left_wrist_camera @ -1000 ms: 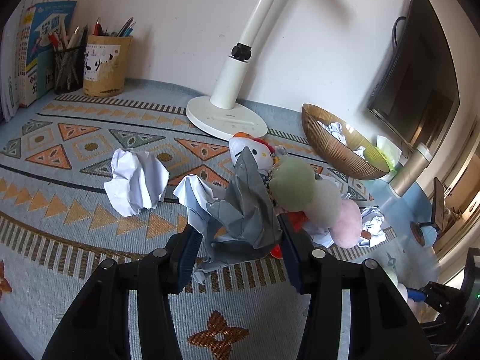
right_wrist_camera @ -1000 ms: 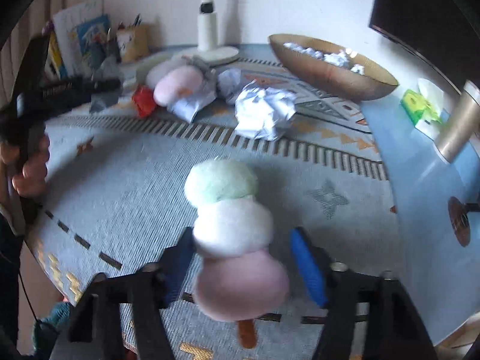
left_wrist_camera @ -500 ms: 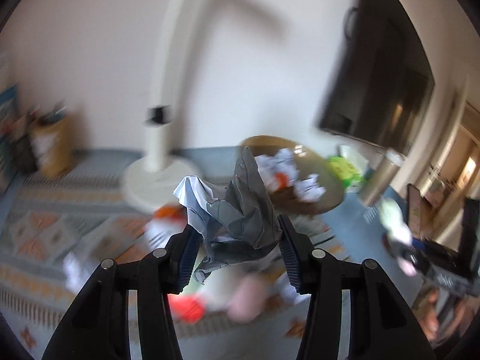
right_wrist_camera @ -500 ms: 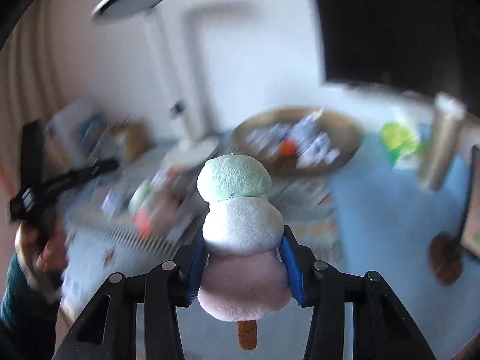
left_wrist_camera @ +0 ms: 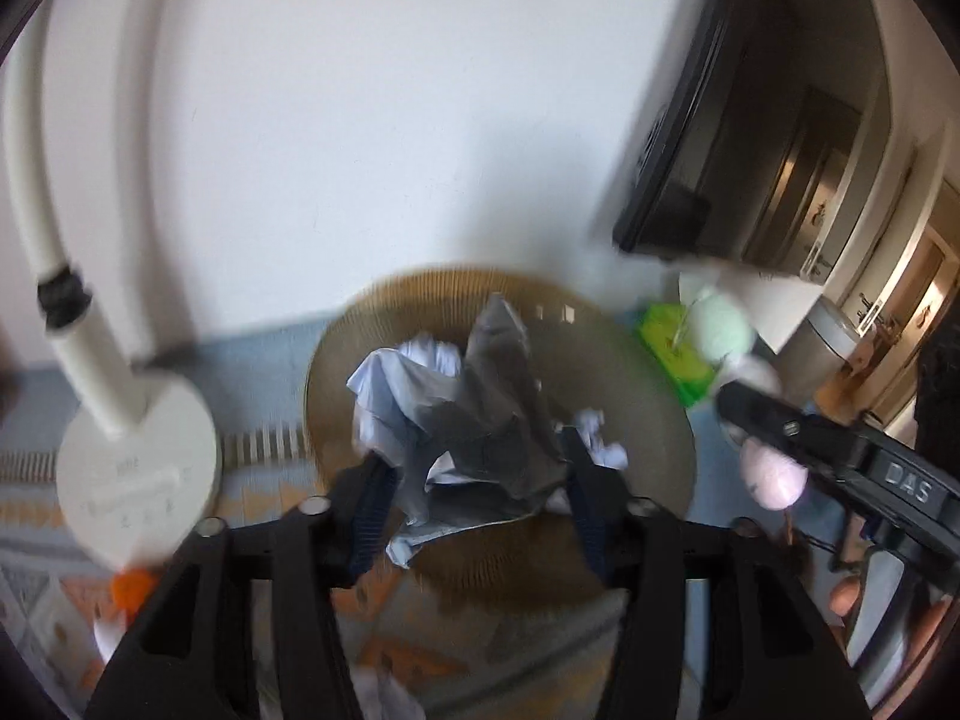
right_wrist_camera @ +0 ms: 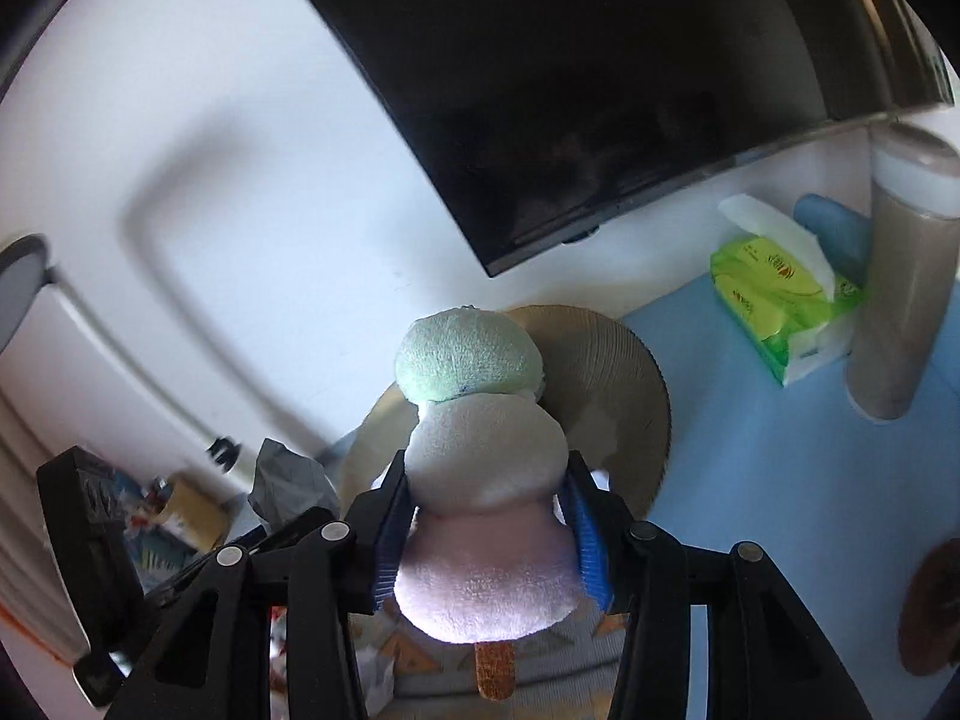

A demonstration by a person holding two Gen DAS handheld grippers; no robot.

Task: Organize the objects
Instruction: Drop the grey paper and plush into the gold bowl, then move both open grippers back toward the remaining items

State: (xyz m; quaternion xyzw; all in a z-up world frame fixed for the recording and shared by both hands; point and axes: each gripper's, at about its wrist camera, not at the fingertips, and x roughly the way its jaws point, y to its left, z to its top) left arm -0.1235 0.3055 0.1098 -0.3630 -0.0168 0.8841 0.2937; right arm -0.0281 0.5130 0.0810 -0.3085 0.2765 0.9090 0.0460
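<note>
Left tongs (left_wrist_camera: 474,498) opening around crumpled paper (left_wrist_camera: 456,420) (over bowl (left_wrist_camera: 654,420)); right tongs (right_wrist_camera: 489,531) opening, plush skewer (right_wrist_camera: 480,480) between.

The left gripper (left_wrist_camera: 474,498) is holding up a crumpled ball of paper (left_wrist_camera: 462,420), grey and white, over a round brown bowl (left_wrist_camera: 636,396). Its jaws are opening, and the paper is sitting between the two blue pads (left_wrist_camera: 372,516). More scrunched white paper (left_wrist_camera: 600,444) is lying inside the bowl. A white lamp (left_wrist_camera: 138,468) is standing to the left on a patterned mat (left_wrist_camera: 36,576). On the right, the right gripper (left_wrist_camera: 738,396) is carrying a soft plush toy (left_wrist_camera: 726,336) with green, white and pink balls. A green tissue pack (left_wrist_camera: 672,348) is sitting behind the toy. A dark screen (left_wrist_camera: 738,120) is hanging on the wall above. Everything is looking blurry.
</note>
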